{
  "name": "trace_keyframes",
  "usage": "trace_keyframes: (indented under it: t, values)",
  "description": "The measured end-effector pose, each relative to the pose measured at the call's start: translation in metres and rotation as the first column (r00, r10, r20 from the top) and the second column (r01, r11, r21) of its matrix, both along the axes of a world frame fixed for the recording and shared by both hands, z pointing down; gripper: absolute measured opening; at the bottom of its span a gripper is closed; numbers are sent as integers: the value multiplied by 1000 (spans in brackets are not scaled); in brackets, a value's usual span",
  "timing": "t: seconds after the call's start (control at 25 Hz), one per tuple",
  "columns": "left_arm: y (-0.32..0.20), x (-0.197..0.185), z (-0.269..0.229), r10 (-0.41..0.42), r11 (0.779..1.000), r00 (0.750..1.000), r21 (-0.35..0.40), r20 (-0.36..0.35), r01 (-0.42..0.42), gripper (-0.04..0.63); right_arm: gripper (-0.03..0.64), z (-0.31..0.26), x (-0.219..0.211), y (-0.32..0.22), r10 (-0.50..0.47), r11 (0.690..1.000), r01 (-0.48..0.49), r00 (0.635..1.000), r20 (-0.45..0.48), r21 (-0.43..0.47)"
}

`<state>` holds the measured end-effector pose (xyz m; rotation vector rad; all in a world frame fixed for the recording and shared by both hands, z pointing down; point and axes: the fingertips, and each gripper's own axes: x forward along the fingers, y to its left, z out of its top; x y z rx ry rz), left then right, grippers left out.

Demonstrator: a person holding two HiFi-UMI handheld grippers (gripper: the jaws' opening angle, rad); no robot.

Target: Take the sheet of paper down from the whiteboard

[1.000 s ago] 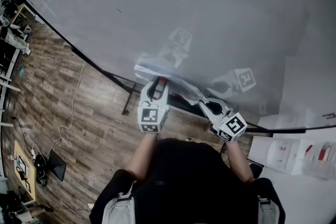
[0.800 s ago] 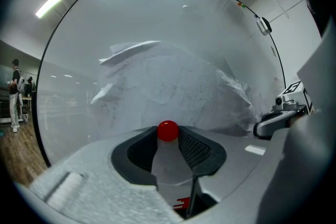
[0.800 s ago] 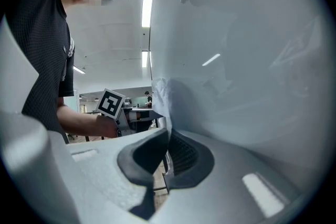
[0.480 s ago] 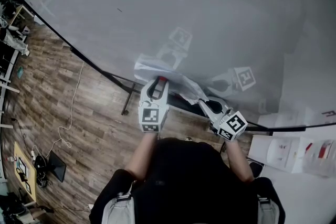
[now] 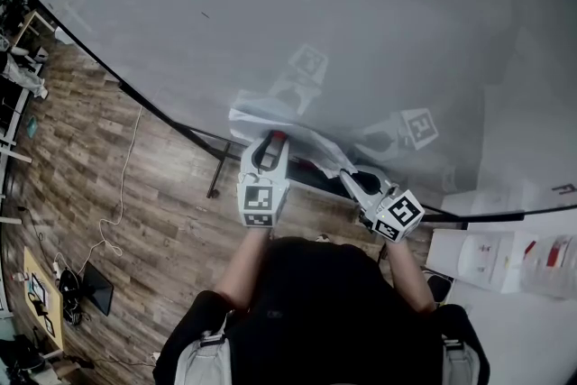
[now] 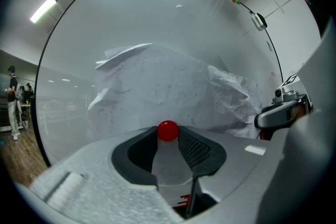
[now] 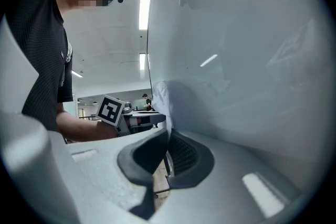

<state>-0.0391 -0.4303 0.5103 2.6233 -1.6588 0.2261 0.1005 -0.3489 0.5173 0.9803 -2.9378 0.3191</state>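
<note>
The crumpled sheet of paper (image 5: pixel 311 140) lies against the lower edge of the big whiteboard (image 5: pixel 361 13). My left gripper (image 5: pixel 273 140) is at the sheet's left part, shut on a white magnet with a red knob (image 6: pixel 168 130); the wrinkled sheet (image 6: pixel 173 86) spreads just beyond it. My right gripper (image 5: pixel 344 178) is at the sheet's right end. In the right gripper view its jaws (image 7: pixel 168 152) stand closed on the sheet's edge (image 7: pixel 160 97), which runs down between them. The left gripper's marker cube (image 7: pixel 110 110) shows behind.
The board's dark stand leg (image 5: pixel 219 171) rests on the wood floor (image 5: pixel 108 176), where a thin cable (image 5: pixel 122 194) trails. A white shelf unit (image 5: pixel 505 266) stands at the lower right. Desks and clutter line the far left edge.
</note>
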Motion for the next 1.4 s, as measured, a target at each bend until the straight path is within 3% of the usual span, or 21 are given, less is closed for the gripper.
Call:
trace_keyframes:
  t: [0.92,1.4]
  values:
    - [37,-14,10,-26,999,1000,-28,12,26,132,4,-2,-14,23,-30,999,30,1000,1,19]
    - [74,-24,13,-86,995,996,-39,25,87,132,4,0,-15,45,-69,997,69,997,16,26]
